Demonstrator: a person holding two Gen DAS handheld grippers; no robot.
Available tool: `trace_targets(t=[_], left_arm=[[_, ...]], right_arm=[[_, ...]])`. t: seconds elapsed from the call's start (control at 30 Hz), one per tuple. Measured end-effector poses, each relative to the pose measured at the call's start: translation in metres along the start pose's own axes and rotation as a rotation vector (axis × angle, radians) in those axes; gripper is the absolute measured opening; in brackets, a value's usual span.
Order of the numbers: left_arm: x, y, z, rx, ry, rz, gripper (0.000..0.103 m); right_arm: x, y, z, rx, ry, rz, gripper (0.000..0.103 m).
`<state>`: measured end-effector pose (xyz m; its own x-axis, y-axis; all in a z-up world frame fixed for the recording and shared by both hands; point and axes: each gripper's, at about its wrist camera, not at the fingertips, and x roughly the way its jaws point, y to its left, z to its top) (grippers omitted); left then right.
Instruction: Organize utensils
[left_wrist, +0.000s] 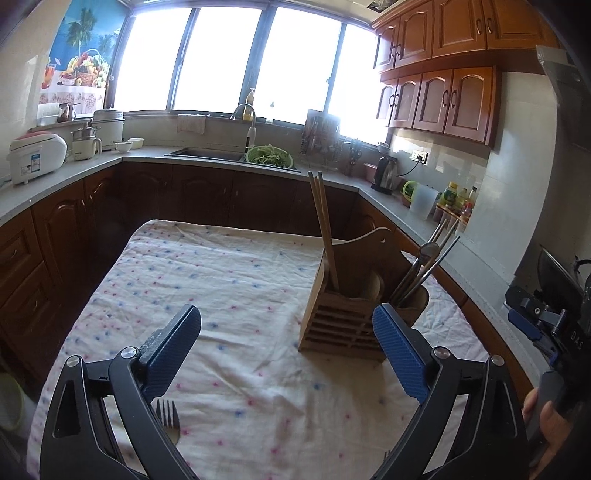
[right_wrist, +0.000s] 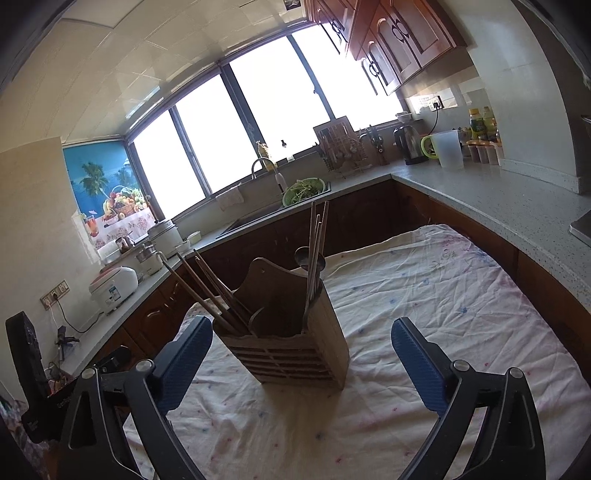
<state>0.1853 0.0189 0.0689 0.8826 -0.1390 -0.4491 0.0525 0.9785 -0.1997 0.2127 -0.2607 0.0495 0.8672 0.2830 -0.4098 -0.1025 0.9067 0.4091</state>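
A wooden utensil holder (left_wrist: 343, 325) stands on the cloth-covered table (left_wrist: 240, 280), right of centre in the left wrist view. Wooden chopsticks (left_wrist: 323, 221) stand in its left compartment; metal utensils (left_wrist: 424, 269) lean in its right one. A metal fork (left_wrist: 167, 417) lies on the cloth under my left gripper's left finger. My left gripper (left_wrist: 288, 321) is open and empty, above the table near the holder. My right gripper (right_wrist: 301, 332) is open and empty, with the holder (right_wrist: 291, 343) between its fingers. Chopsticks (right_wrist: 207, 288) and a spoon with chopsticks (right_wrist: 314, 251) stick out of it.
Kitchen counters (left_wrist: 55, 181) wrap around the table on the left, back and right. A sink with a green colander (left_wrist: 269, 157) is at the back. A rice cooker (left_wrist: 35, 155) sits left; a kettle (left_wrist: 386, 173) and bottles sit right. The other gripper (left_wrist: 546, 325) shows at the right edge.
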Motion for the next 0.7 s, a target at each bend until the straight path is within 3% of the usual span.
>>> trace_targets(t=[0.37,0.6,0.7], left_arm=[[-0.076,-0.004,-0.033,0.065,-0.089,0.020,0.097],[-0.145,-0.007,-0.026,0.042,-0.243,-0.018,0.103],[-0.145,-0.009,-0.046,0.053,-0.201,0.009,0.103]], right_arm=[[-0.058,0.025,-0.036,-0.093,-0.016,-0.004,0.101],[-0.117,0.062,-0.014,-0.230,-0.131,0.043,0.103],[-0.129,0.064,-0.029,-0.237,-0.152,0.054,0.103]])
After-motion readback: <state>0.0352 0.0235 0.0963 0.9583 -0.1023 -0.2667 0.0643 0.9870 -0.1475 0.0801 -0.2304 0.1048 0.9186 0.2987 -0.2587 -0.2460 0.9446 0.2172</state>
